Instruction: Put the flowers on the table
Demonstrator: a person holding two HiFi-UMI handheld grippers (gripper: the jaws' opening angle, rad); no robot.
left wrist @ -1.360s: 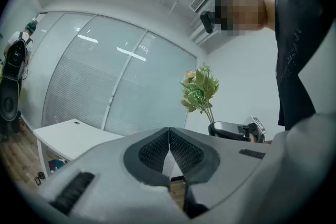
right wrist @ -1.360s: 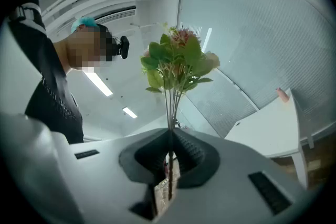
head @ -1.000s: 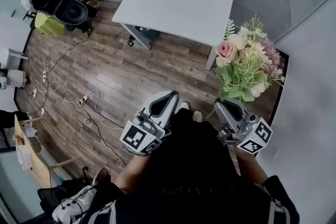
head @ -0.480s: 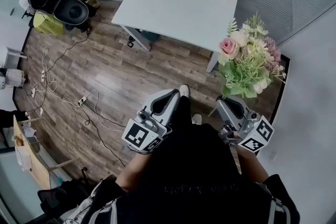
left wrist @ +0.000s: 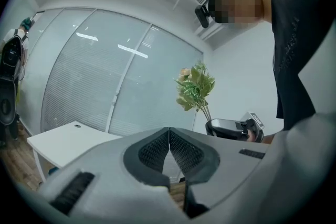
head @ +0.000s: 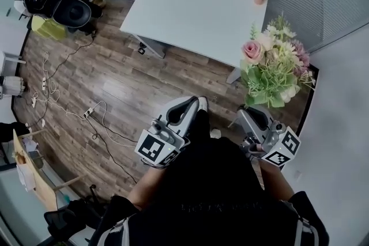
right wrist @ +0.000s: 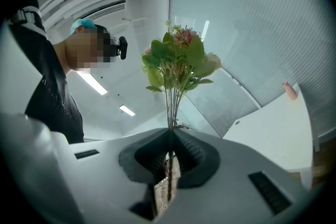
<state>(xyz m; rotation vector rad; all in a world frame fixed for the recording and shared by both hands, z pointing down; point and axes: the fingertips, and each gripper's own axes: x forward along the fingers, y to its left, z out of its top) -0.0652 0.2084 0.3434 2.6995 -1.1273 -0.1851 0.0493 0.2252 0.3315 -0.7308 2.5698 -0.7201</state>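
White tabletop [head: 196, 3] at upper centre. Grips pink-and-green flowers [head: 271, 69] by the stems in right gripper [head: 248, 114], at frame right; holds left gripper [head: 192, 102] clenched on nothing, lower centre.

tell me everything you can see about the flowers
The flowers are a bunch, artificial by the look: a pink rose, cream and purple blooms, plenty of green leaves, on thin bare stems. They stand upright, the stems pinched between the jaws of the right tool, held in the air over the wood floor near the table corner, not on it.
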